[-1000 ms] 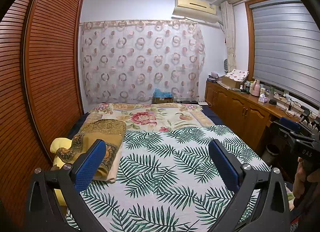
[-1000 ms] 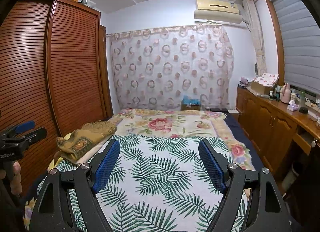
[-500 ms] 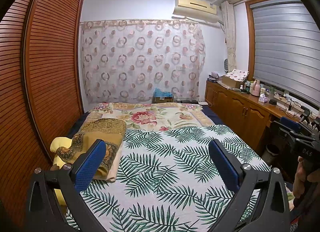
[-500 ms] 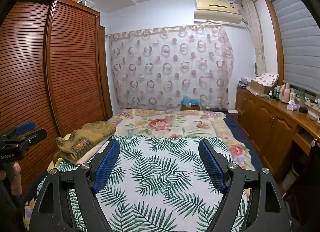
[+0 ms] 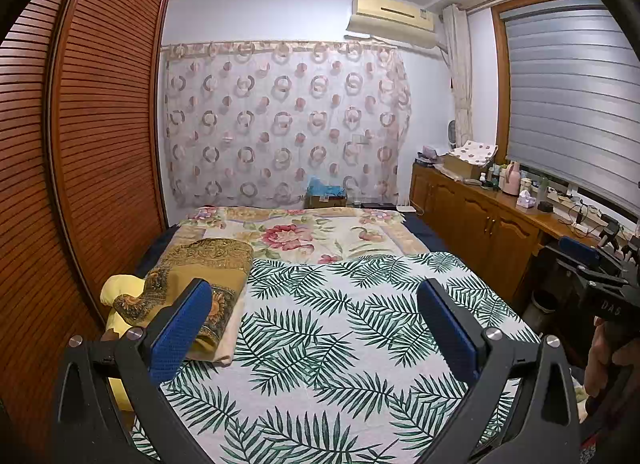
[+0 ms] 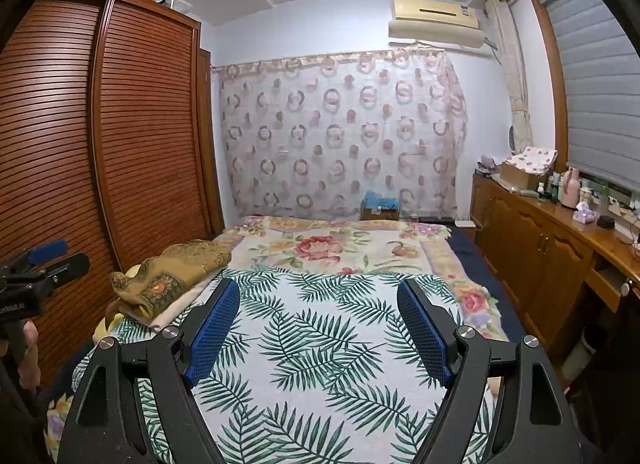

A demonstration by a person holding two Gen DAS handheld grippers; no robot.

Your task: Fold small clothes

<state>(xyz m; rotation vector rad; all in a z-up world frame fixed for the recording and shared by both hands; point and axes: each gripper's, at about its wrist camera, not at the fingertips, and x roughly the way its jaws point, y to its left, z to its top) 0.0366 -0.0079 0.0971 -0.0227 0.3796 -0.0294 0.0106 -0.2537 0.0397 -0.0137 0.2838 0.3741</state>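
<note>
A folded stack of cloth, an ochre patterned piece [image 5: 208,268] on top of a cream one, lies at the left edge of the bed; it also shows in the right wrist view [image 6: 176,276]. My left gripper [image 5: 316,292] is open and empty, held above the palm-leaf sheet [image 5: 336,324], its left finger beside the stack. My right gripper [image 6: 316,296] is open and empty above the same sheet [image 6: 320,344]. Each gripper shows at the edge of the other's view: the right one [image 5: 592,264], the left one [image 6: 36,264].
A slatted wooden wardrobe [image 5: 80,144] runs along the left of the bed. A wooden sideboard [image 5: 480,216] with bottles and boxes stands on the right under a blind. A floral blanket [image 5: 304,232] covers the far bed. A curtain [image 5: 280,124] hangs behind.
</note>
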